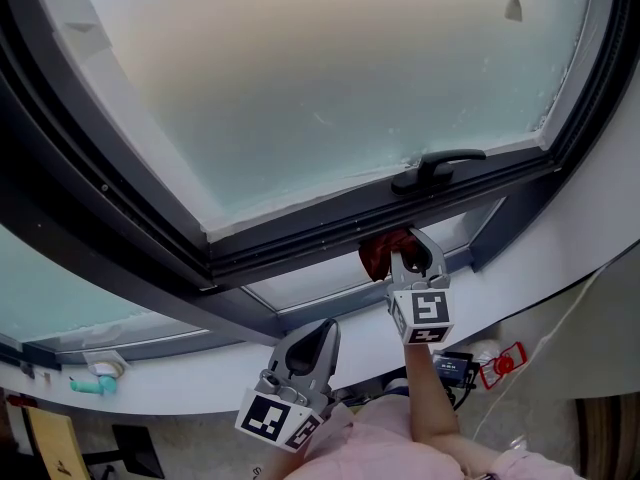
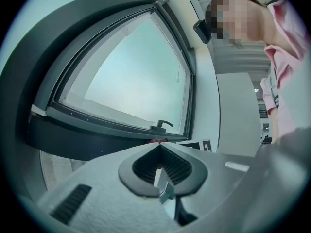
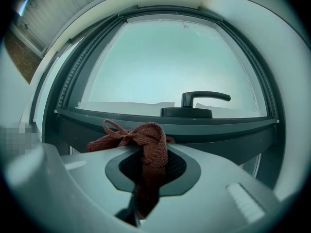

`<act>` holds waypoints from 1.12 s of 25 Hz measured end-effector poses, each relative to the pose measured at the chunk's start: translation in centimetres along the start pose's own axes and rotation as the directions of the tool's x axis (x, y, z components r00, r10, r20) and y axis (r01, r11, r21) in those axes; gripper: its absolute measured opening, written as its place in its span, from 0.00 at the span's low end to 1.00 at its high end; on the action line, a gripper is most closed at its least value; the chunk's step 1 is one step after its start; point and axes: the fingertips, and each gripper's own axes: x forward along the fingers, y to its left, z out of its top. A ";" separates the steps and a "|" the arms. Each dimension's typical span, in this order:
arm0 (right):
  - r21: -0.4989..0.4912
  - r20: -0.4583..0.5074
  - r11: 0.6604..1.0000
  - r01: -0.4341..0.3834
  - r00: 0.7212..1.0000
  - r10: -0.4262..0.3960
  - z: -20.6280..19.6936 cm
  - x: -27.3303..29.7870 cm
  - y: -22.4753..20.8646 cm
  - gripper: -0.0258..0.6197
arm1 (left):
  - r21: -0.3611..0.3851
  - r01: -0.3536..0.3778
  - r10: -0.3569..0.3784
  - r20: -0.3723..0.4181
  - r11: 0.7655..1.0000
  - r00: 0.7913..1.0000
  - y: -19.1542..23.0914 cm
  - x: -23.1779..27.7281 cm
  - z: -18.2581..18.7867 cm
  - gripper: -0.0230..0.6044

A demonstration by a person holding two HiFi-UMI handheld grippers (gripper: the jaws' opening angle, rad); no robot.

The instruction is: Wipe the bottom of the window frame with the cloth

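A crumpled red cloth is pinched in my right gripper, which is shut on it just under the dark bottom rail of the window frame. In the right gripper view the cloth bunches over the jaw tips of the right gripper, close below the frame's bottom rail and left of the black handle. My left gripper hangs lower and to the left, shut and holding nothing; in its own view the left gripper points at the window from below.
The window handle sits on the sash just above the cloth. A white sill carries a teal fitting at left. A red tag and cables hang at lower right. A blind pull dangles top right.
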 end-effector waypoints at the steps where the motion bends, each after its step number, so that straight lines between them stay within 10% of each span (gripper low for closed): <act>1: 0.000 -0.001 1.000 0.003 1.000 -0.003 0.0 0.0 0.0 0.13 | -0.001 0.000 0.000 -0.001 1.000 1.000 0.0 0.0 0.0 0.04; 28: 0.046 0.000 0.995 0.089 0.996 -0.089 -0.3 -0.3 -4.1 0.13 | -0.002 0.005 -0.005 0.003 1.000 1.000 0.0 0.3 0.1 0.04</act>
